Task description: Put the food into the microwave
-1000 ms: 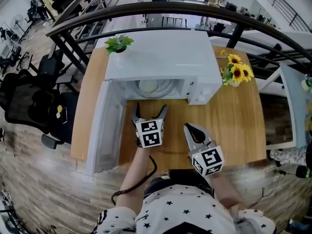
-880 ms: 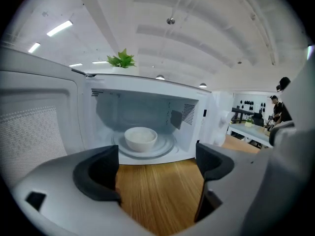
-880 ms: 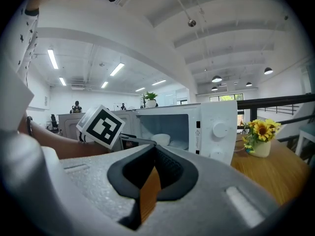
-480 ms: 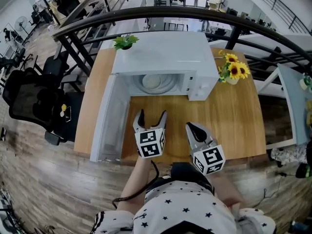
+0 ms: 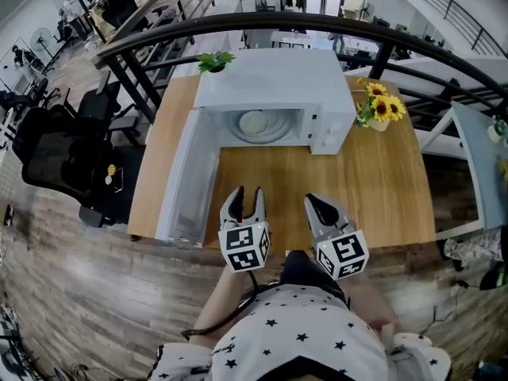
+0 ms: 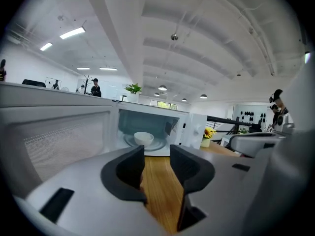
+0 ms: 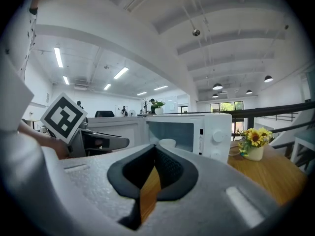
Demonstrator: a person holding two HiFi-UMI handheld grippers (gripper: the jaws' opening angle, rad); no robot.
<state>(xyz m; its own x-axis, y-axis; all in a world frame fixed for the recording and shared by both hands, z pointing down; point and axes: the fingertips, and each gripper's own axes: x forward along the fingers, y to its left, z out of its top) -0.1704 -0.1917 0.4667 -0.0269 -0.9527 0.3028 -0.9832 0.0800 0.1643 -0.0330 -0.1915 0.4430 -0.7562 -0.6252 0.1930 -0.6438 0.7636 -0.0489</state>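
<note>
Showing: a white microwave (image 5: 274, 86) on a wooden table (image 5: 381, 197), with its door (image 5: 186, 177) swung wide open on the microwave's left side
Food: a white bowl (image 5: 254, 122) on the round turntable inside the microwave's cavity, touched by neither gripper; what the bowl contains cannot be made out
Left gripper (image 5: 246, 195): in front of the microwave's open cavity and well apart from it, pointing toward the bowl; its jaws have just been closing and now stand a narrow gap apart, with only bare table showing between the pads and nothing held
Right gripper (image 5: 313, 202): in front of the microwave's right-hand end and well apart from it; its jaws meet at the tips and grip nothing
Sunflowers (image 5: 382, 111): in a small vase just beside the microwave's right side
Potted plant (image 5: 214, 60): at the microwave's back left corner
Person: in a star-printed shirt, on the side of the table opposite the microwave, one gripper in each hand
</note>
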